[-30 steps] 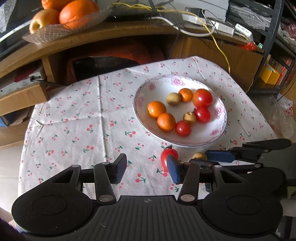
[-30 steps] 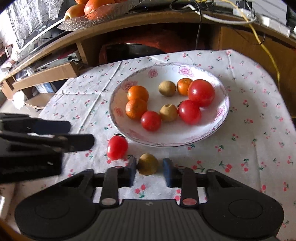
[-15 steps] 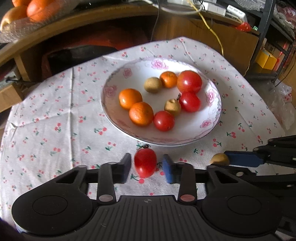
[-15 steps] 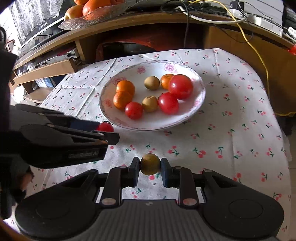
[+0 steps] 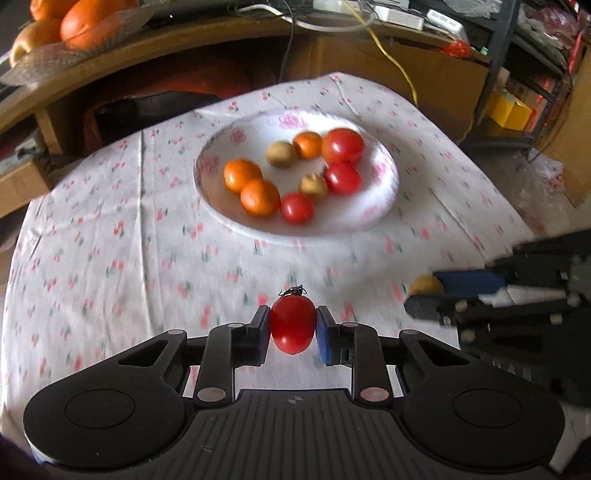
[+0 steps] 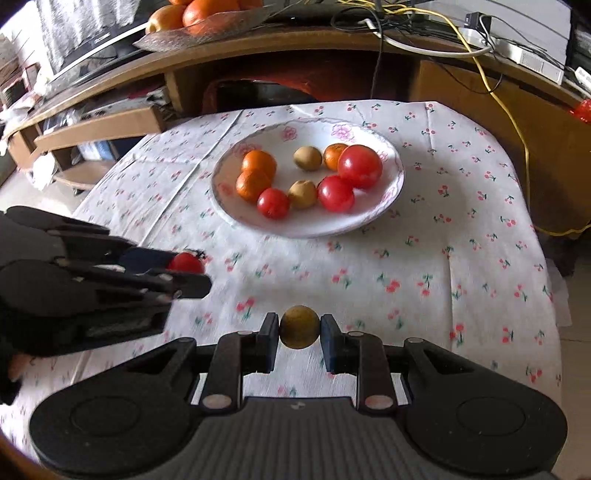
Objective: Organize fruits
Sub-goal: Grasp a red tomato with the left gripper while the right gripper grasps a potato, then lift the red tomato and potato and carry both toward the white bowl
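Note:
My left gripper (image 5: 292,330) is shut on a small red tomato (image 5: 292,325) and holds it above the cloth, short of the plate. My right gripper (image 6: 299,330) is shut on a small brown-yellow round fruit (image 6: 299,327), also lifted over the cloth. A white flowered plate (image 5: 384,199) (image 6: 391,199) lies ahead with several oranges, red tomatoes and brown fruits in it. From the right wrist view the left gripper (image 6: 184,269) shows at the left with its tomato (image 6: 184,263). The right gripper (image 5: 428,295) with its fruit (image 5: 426,286) appears at the right of the left wrist view.
A white cherry-print cloth (image 6: 424,266) covers the small table. Behind it runs a wooden desk (image 6: 332,48) with a glass dish of oranges (image 6: 207,18), cables and a yellow cord (image 6: 517,129). Cardboard boxes (image 6: 99,125) sit at the left.
Both grippers closed on their fruits and lifted them off the cloth, drawing back from the plate. The left gripper was open a second ago beside the tomato.

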Motion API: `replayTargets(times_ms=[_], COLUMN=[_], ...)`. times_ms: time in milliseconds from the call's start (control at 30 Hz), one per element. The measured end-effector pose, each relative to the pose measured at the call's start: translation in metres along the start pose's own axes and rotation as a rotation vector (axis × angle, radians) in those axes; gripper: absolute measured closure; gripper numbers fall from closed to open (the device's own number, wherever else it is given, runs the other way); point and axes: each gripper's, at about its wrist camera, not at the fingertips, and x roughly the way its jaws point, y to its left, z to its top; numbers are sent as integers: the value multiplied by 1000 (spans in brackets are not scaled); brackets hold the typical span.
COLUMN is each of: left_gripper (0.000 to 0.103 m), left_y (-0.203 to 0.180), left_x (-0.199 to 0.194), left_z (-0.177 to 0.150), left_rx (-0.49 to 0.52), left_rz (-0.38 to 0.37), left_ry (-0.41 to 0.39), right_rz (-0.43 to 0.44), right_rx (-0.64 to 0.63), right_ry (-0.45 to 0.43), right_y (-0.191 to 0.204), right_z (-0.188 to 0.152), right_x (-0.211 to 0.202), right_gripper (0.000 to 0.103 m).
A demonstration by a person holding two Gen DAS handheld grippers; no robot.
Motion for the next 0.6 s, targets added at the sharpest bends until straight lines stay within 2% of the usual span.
replayTargets(times_ms=[200,367,467,600], left_gripper=[70,67,53,46], left_y=[-14,-20,-21,-21], left_x=[-15,-14,-14,-15], left_z=[-42,-54,-55,-57], left_rx=[47,74,90,98], left_rz=[-16,-10,-7,2], left_ry=[47,53,54,51], right_rz=[4,7,9,11], right_rx=[-68,-88,-95,-90], right_ry=[41,74,72,68], right_y=[19,27,29,26], right_z=[-32,-46,-48,-49], right_x=[-13,-10,-11,-12], right_gripper=[77,76,74,68])
